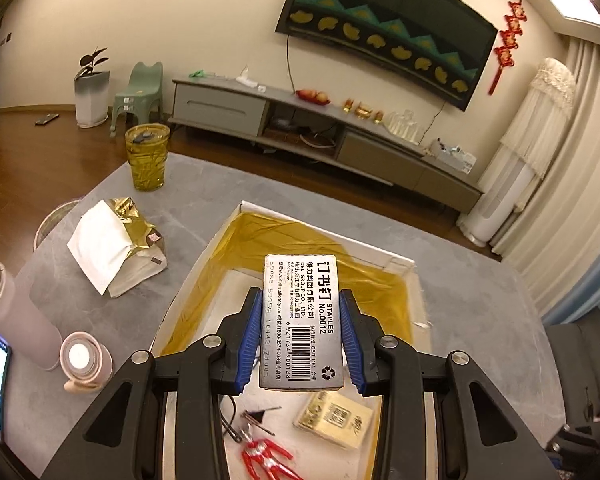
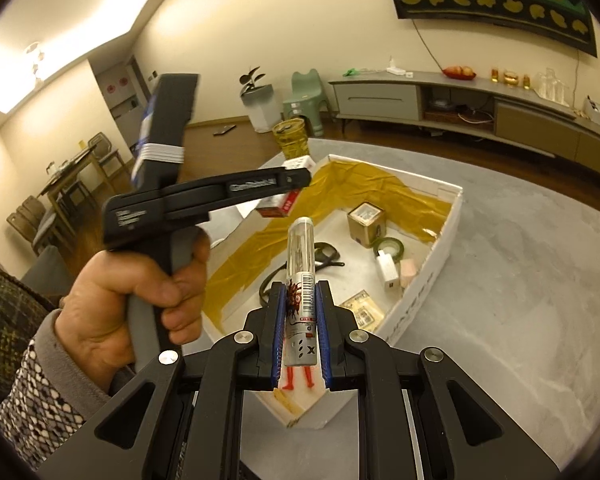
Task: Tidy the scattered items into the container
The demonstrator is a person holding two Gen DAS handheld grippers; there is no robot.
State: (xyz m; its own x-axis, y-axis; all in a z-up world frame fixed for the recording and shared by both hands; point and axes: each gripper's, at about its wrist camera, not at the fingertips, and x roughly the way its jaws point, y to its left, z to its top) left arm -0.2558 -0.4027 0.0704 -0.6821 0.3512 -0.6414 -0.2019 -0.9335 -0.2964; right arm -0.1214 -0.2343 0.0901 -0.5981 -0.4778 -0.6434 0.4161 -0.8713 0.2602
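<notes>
over the white box (image 1: 204, 264), between the blue pads of the left gripper (image 1: 301, 332), we hold the staple box (image 1: 302, 320): a flat grey carton, label and barcode up, clamped across its narrow width with its far half free. the right gripper (image 2: 299, 312) is likewise closed on a clear-capped tube (image 2: 300, 276), silver-labelled and upright along the fingers, above the box's near corner. to release well, we judge it best to lower each item close to the box floor, over a bare patch, before opening the jaws, and to keep the two tools apart, since the left one crosses the right wrist view just beside the tube. below lie a red figure (image 1: 266, 458), a gold packet (image 1: 334, 420), a small square carton (image 2: 366, 220) and a tape roll (image 2: 388, 247); yellow film (image 1: 300, 236) lines the far wall. outside the box, on the grey table (image 1: 480, 300), stand a crumpled gold bag (image 1: 116, 244), a yellow tumbler (image 1: 146, 156) and a pink flask (image 1: 16, 312).
</notes>
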